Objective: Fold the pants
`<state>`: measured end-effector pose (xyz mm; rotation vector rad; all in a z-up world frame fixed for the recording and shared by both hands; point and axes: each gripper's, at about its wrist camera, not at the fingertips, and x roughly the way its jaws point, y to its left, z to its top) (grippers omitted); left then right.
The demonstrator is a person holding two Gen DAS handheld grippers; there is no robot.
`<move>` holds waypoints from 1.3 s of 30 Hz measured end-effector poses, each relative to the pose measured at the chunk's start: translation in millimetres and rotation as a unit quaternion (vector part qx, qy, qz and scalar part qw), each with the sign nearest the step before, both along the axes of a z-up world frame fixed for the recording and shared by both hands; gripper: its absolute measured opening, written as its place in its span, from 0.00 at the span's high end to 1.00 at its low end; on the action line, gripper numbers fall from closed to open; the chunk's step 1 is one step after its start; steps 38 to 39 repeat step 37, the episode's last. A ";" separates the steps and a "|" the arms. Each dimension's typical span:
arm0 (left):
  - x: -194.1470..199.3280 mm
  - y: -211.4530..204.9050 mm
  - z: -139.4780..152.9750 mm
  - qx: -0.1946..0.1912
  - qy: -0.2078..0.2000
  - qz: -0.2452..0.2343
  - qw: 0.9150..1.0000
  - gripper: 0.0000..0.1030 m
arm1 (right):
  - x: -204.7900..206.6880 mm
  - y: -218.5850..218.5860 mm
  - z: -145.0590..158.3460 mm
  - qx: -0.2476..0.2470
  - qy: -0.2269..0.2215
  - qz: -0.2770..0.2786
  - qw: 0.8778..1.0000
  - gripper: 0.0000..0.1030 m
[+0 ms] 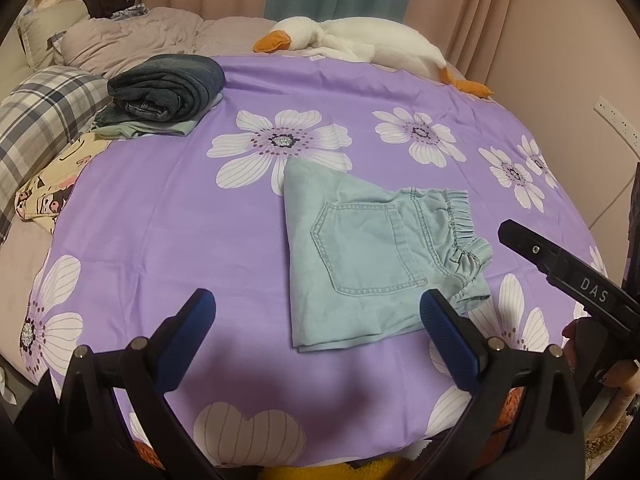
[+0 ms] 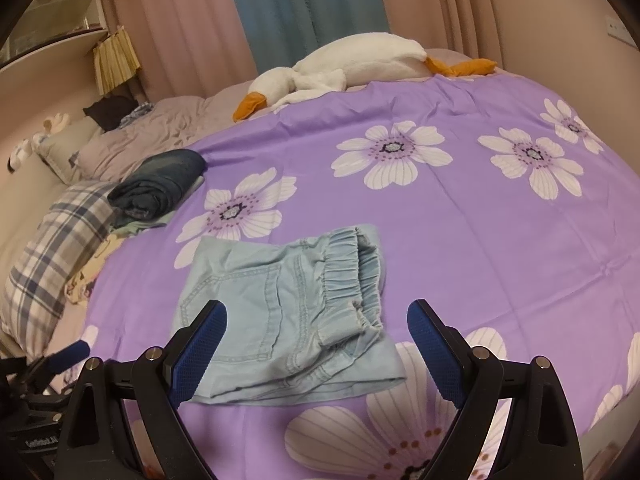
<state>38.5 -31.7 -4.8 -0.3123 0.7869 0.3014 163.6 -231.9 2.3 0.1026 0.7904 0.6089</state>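
Folded pale-blue pants (image 2: 280,316) flat on purple sheet (image 2: 480,248), seemingly just beyond both grippers' wide-apart, empty jaws.

Left gripper (image 1: 318,312) and right gripper (image 2: 317,322) hover, jaws wide apart.

Likely a home bedroom: bed (image 1: 168,216), pillow (image 1: 44,120), curtains (image 2: 304,12).

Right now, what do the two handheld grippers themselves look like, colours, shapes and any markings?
Both are alike: the left gripper and the right gripper have black, wedge-shaped plastic arms with silver pivot pins, and each jaw ends in a blue, finely ribbed pad. In the left wrist view the right gripper's black side carries white letters "DAS" and a small screw. No cables or sleeves are visible.
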 end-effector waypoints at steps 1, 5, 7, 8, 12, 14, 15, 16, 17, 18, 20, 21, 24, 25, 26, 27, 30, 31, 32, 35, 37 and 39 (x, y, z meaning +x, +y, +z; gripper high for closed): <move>-0.3 0.1 -0.3 -0.001 0.000 0.000 1.000 0.01 | 0.1 -0.1 -0.1 0.000 0.000 0.000 1.000 0.11; -0.1 -0.3 -0.2 -0.001 0.000 0.000 1.000 0.01 | -0.4 0.8 -0.7 -0.002 0.000 0.002 1.000 0.11; -0.1 -0.5 0.0 -0.001 0.000 0.000 1.000 0.01 | -0.6 1.5 -0.7 -0.003 0.000 0.002 1.000 0.11; -0.8 -0.6 0.0 -0.002 -0.002 -0.002 1.000 0.01 | -1.1 1.6 -0.8 -0.004 0.000 0.002 1.000 0.11; -2.0 0.7 0.1 0.000 -0.003 -0.002 1.000 0.01 | -1.4 2.4 -0.7 -0.004 -0.001 0.004 1.000 0.11; -2.8 1.7 0.3 0.000 -0.004 -0.002 1.000 0.01 | -1.2 2.7 -0.9 -0.004 0.000 0.004 1.000 0.11; -2.2 2.5 0.5 0.000 -0.004 -0.003 1.000 0.01 | -1.3 2.7 -1.0 -0.004 0.001 0.004 1.000 0.11; -2.1 3.0 0.7 0.000 -0.004 -0.003 1.000 0.01 | -1.2 2.8 -0.8 -0.004 0.000 0.004 1.000 0.11; -2.4 3.3 0.9 0.001 -0.004 -0.003 1.000 0.01 | -1.6 2.7 -0.6 -0.004 0.000 0.004 1.000 0.11; -2.7 3.6 1.0 0.002 -0.004 -0.003 1.000 0.01 | -1.5 2.6 -0.5 -0.004 0.000 0.004 1.000 0.11; -2.8 4.5 1.5 0.001 -0.004 -0.004 1.000 0.01 | -1.5 2.6 -0.4 -0.004 0.000 0.004 1.000 0.11; -2.5 4.4 1.5 0.001 -0.005 -0.003 1.000 0.01 | -1.4 2.6 -0.5 -0.003 0.000 0.004 1.000 0.11; -2.1 4.5 1.7 0.003 -0.004 -0.003 1.000 0.01 | -1.1 3.0 -0.6 -0.004 0.000 0.005 1.000 0.11; -2.1 4.3 1.9 0.003 -0.005 -0.003 1.000 0.01 | -1.1 3.0 -0.7 -0.005 0.000 0.005 1.000 0.11; -2.2 4.0 1.9 0.003 -0.005 -0.003 1.000 0.01 | -1.2 2.8 -0.8 -0.006 0.001 0.005 1.000 0.11; -2.1 3.8 2.2 0.003 -0.005 -0.003 1.000 0.01 | -1.2 2.8 -0.9 -0.006 0.001 0.004 1.000 0.11; -2.2 3.7 2.3 0.003 -0.004 -0.003 1.000 0.01 | -1.0 3.1 -1.0 -0.006 0.001 0.005 1.000 0.11; -2.3 3.7 2.4 0.003 -0.005 -0.003 1.000 0.01 | -1.0 3.2 -1.0 -0.006 0.001 0.005 1.000 0.11; -2.5 3.5 2.5 0.003 -0.005 -0.003 1.000 0.01 | -1.2 2.9 -1.1 -0.007 0.001 0.005 1.000 0.11; -2.4 3.2 2.4 0.004 -0.005 -0.003 1.000 0.01 | -1.1 3.0 -1.0 -0.009 0.001 0.005 1.000 0.11; -3.0 2.3 2.4 0.004 -0.006 -0.005 1.000 0.01 | -0.7 3.1 -1.4 -0.010 0.001 0.005 1.000 0.11; -3.0 2.3 2.4 0.004 -0.006 -0.005 1.000 0.01 | -0.7 3.1 -1.4 -0.010 0.001 0.005 1.000 0.11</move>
